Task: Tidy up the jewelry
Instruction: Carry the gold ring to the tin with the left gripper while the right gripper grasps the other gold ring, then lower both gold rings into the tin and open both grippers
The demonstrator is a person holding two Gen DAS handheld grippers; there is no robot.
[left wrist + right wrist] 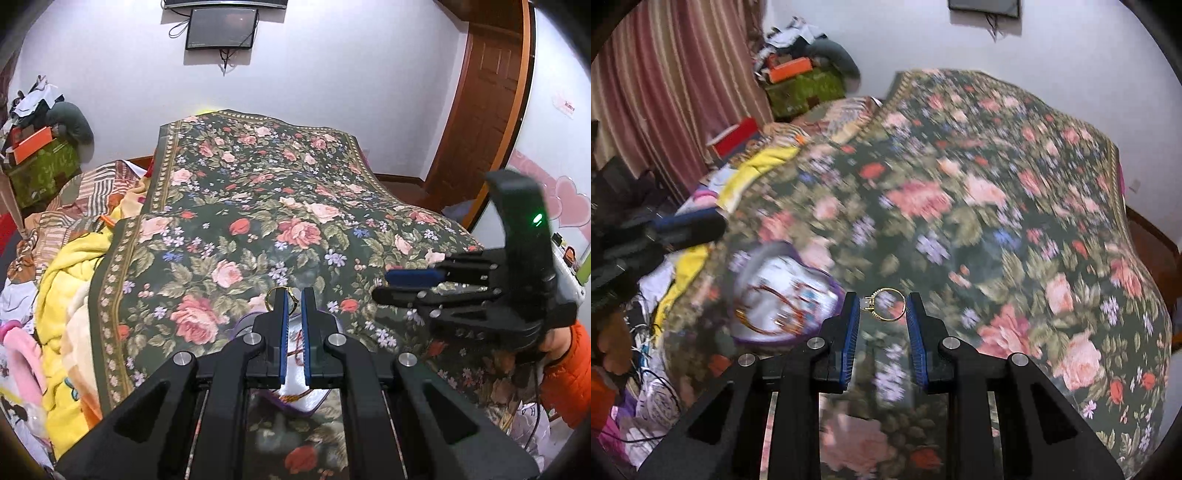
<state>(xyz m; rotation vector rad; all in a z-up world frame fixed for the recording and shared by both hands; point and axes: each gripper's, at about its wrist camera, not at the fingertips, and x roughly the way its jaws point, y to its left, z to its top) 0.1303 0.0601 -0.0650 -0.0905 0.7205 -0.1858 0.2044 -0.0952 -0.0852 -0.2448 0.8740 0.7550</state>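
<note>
A gold ring (pixel 886 305) sits sharp between my right gripper's (pixel 882 306) fingertips while the bed behind is blurred; the jaws are shut on it, above the floral cover. In the left wrist view a gold ring (pixel 275 297) lies on the cover at the left fingertip (pixel 282 306) of my left gripper (pixel 294 301), whose jaws stand slightly apart with nothing gripped. A white jewelry box with a purple rim (pixel 783 295) holds a reddish bead bracelet (pixel 768 314); it also shows under my left gripper (pixel 295 391). My right gripper (pixel 384 286) shows at the right.
A dark floral bed cover (pixel 258 206) fills the middle. Yellow and pink blankets (pixel 62 295) are heaped at the left. Boxes and clothes (pixel 37 155) are stacked in the far left corner. A wooden door (pixel 480 110) stands at the right.
</note>
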